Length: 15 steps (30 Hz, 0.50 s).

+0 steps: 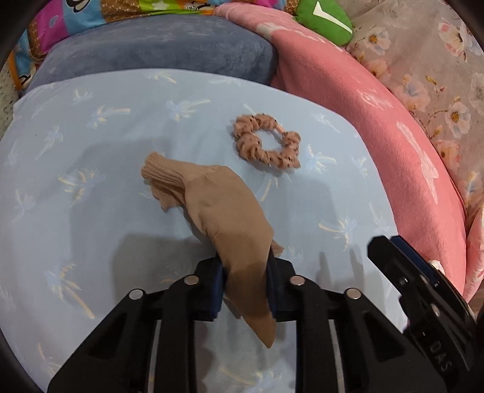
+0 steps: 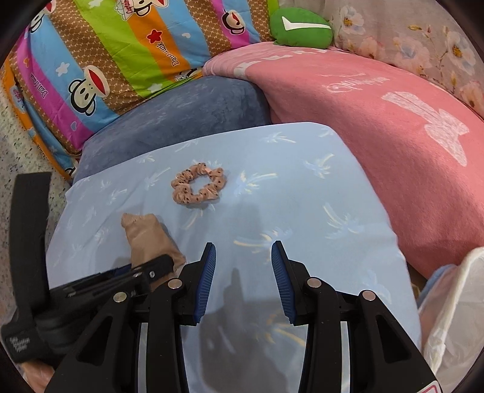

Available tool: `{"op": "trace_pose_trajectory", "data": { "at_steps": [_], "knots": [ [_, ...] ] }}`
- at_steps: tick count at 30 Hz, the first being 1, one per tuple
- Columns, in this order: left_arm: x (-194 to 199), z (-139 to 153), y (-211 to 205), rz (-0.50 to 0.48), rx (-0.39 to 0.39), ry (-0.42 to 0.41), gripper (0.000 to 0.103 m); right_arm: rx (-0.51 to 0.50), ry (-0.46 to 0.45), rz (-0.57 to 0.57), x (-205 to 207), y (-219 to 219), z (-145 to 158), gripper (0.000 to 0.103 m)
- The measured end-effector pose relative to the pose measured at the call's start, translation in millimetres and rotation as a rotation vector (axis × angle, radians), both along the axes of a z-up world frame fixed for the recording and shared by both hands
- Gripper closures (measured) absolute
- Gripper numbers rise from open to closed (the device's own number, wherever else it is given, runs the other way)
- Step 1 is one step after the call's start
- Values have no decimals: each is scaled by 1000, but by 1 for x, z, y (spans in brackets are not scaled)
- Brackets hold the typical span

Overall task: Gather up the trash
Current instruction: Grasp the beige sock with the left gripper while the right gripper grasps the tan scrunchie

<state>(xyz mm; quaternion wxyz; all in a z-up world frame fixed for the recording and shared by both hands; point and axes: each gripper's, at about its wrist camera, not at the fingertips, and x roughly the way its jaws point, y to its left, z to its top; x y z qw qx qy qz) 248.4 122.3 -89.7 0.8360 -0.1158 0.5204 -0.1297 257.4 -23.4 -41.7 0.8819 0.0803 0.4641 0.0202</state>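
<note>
My left gripper [image 1: 245,266] is shut on a tan nylon sock [image 1: 217,205]; the sock's ribbed cuff still rests on the light blue sheet [image 1: 90,181]. The sock also shows in the right wrist view [image 2: 145,238], with the left gripper [image 2: 157,266] on it. A pink dotted scrunchie [image 1: 266,145] lies on the sheet beyond the sock, and shows in the right wrist view [image 2: 198,187]. My right gripper [image 2: 243,251] is open and empty, above the sheet, short of the scrunchie. It shows at the right edge of the left wrist view [image 1: 393,251].
A blue-grey cushion [image 2: 181,115] lies behind the sheet. A pink blanket [image 2: 378,145] is on the right, a striped monkey-print quilt [image 2: 106,60] at the back left, a green plush [image 2: 299,28] at the back. A white plastic bag [image 2: 453,302] is at the right edge.
</note>
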Motion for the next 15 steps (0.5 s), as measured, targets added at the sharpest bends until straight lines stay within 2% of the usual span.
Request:
{"op": "trace_pose_trajectory", "data": {
  "at_steps": [4,8,15],
  "knots": [
    [10,6,16,34,24,-33,84,27,7,14,25,11,-5,65],
    [28,7,25,67,110,-64,84,50,25,10,57,19,-15,65],
    [47,3,32,92,156,-78,84,83,61,-6,101,30,-37,65]
  ]
}}
